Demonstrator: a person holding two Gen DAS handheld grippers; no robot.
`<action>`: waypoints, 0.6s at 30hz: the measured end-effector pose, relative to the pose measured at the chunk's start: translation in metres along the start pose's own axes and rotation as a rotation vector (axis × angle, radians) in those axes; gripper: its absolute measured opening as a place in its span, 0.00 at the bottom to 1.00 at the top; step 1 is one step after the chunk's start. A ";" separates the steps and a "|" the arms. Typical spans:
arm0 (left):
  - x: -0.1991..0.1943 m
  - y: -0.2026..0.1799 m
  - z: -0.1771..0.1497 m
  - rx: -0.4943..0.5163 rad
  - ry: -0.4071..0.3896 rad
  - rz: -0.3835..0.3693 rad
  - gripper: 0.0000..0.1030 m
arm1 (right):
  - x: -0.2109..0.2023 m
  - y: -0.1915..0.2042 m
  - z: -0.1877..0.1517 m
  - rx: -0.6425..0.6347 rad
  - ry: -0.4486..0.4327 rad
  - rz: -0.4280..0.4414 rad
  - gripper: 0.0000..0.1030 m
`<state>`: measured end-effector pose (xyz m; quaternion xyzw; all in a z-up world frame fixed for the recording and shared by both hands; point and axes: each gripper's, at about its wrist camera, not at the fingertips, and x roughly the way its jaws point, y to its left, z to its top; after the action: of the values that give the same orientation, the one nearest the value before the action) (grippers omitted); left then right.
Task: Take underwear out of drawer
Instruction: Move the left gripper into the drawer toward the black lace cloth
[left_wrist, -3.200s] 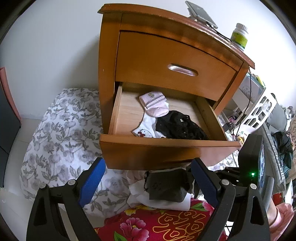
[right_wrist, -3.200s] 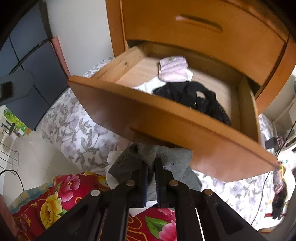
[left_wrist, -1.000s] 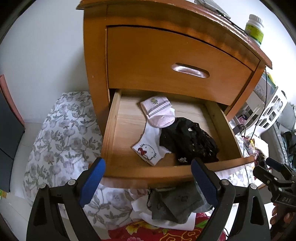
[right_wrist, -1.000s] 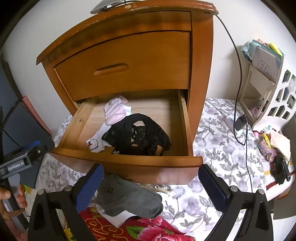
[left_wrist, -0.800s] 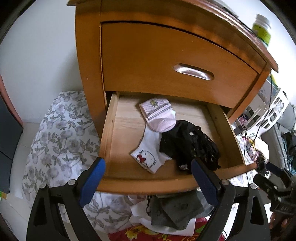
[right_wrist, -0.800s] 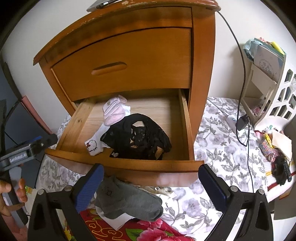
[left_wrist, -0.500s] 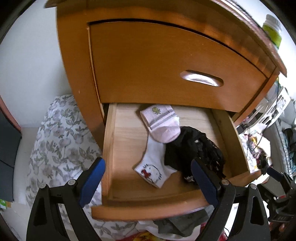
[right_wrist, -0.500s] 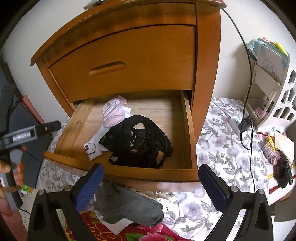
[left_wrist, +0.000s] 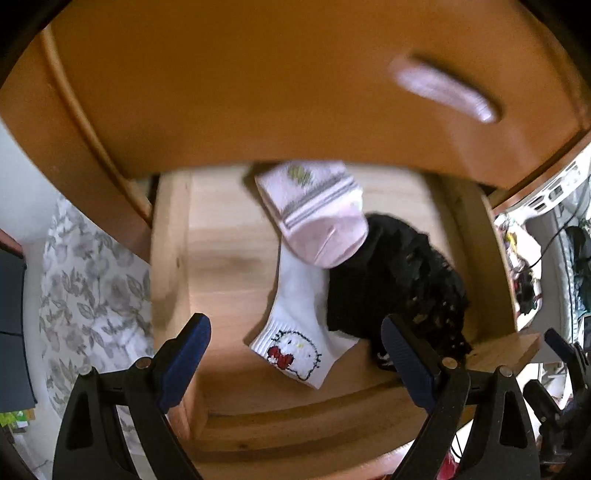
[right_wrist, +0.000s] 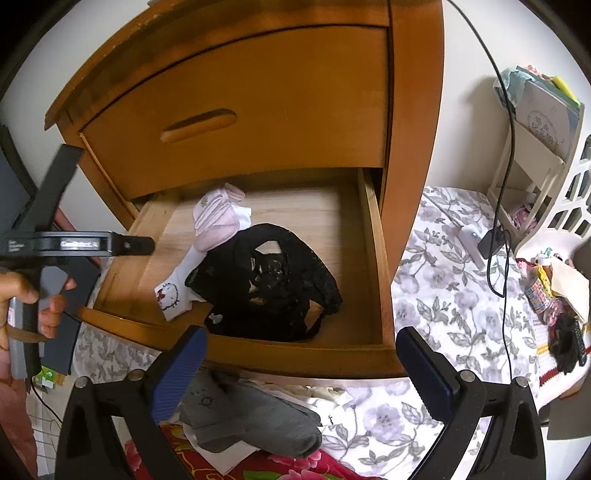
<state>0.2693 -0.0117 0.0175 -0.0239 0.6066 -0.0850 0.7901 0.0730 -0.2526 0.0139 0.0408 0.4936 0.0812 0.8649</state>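
Left gripper (left_wrist: 293, 341): jaws wide apart, empty, low over the open drawer (left_wrist: 173, 280). Black underwear (left_wrist: 399, 280) lies just ahead of its right finger, against the drawer's right side. Right gripper (right_wrist: 301, 352): jaws also spread wide, empty, outside the drawer front; underwear (right_wrist: 266, 284) ahead between its fingers. White sock (left_wrist: 295, 332) and pink sock (left_wrist: 317, 218) touch the underwear's left edge. Grey sock (right_wrist: 251, 421) on the floor cloth below the drawer.

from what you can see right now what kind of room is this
Most likely a bedroom. A wooden nightstand has its lower drawer open on socks and black lace underwear, and a floral sheet lies beside it.
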 end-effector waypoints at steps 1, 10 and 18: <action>0.005 0.000 0.001 0.001 0.019 0.006 0.91 | 0.001 0.000 0.000 0.000 0.002 0.001 1.00; 0.024 -0.031 0.011 0.061 0.065 -0.026 0.90 | 0.010 -0.002 0.003 0.004 0.009 0.009 1.00; 0.055 -0.068 0.028 0.129 0.144 -0.016 0.90 | 0.013 -0.009 0.003 0.016 0.009 0.002 1.00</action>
<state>0.3024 -0.0892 -0.0180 0.0285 0.6549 -0.1320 0.7436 0.0830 -0.2591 0.0033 0.0479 0.4981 0.0782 0.8623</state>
